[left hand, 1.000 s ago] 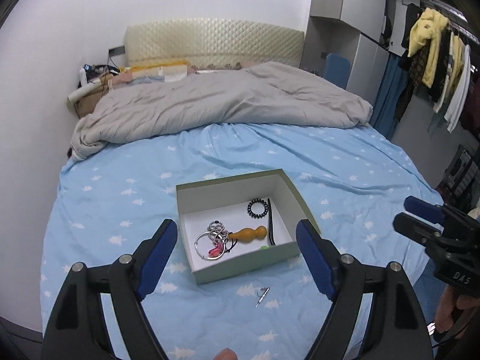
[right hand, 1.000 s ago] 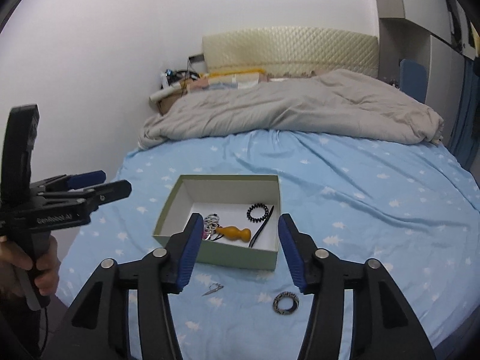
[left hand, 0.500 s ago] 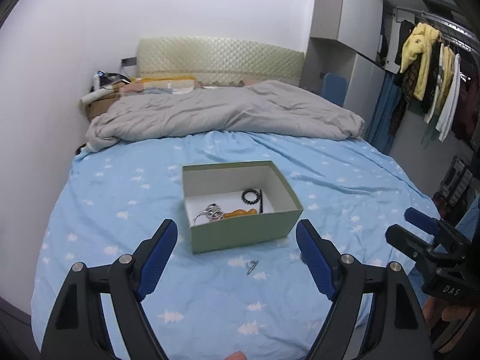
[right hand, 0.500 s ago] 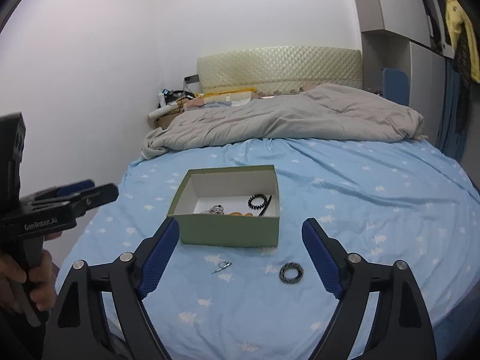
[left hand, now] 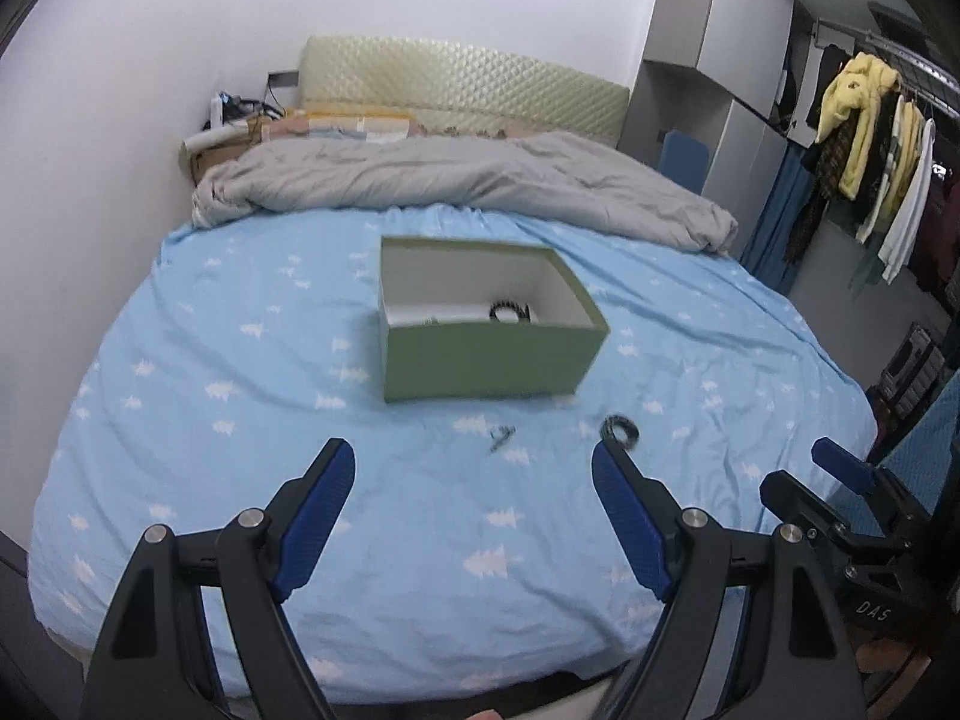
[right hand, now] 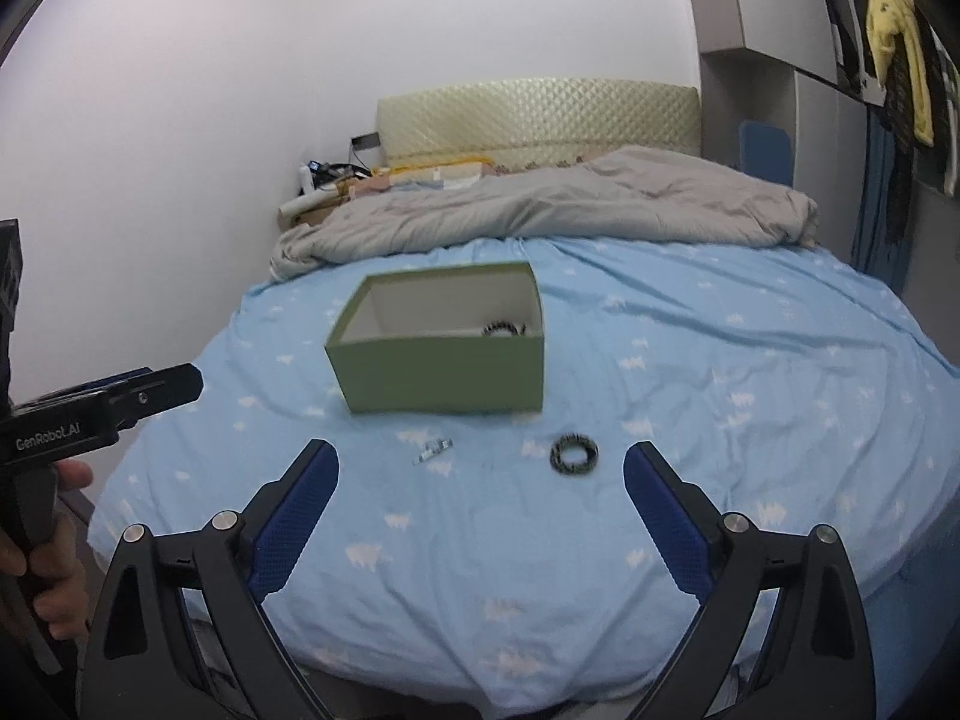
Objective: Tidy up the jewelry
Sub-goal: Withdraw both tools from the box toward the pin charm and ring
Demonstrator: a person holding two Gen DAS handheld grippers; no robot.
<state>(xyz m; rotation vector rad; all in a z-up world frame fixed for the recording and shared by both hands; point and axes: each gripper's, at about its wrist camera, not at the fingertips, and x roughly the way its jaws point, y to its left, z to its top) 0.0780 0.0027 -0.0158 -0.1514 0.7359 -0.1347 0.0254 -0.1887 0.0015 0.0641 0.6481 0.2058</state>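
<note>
A green open box (left hand: 489,354) (right hand: 441,369) stands on the blue bed sheet; a black beaded bracelet (left hand: 509,312) (right hand: 501,329) shows inside it, other contents hidden by the near wall. On the sheet in front of the box lie a small silver clip (left hand: 501,437) (right hand: 433,450) and a black-and-white ring-shaped bracelet (left hand: 621,429) (right hand: 574,453). My left gripper (left hand: 474,480) is open and empty, low over the near sheet. My right gripper (right hand: 480,480) is open and empty, short of the loose pieces; it also shows at the right of the left wrist view (left hand: 840,480).
A grey duvet (left hand: 456,180) lies bunched across the far half of the bed below a padded headboard (left hand: 462,84). A white wall runs along the left. Clothes hang on a rail (left hand: 870,120) at the right. The bed's front edge is just below both grippers.
Both grippers have pulled back and dropped lower, so the box looks farther and its contents are mostly hidden. The right gripper's fingers opened wider from one second ago.
</note>
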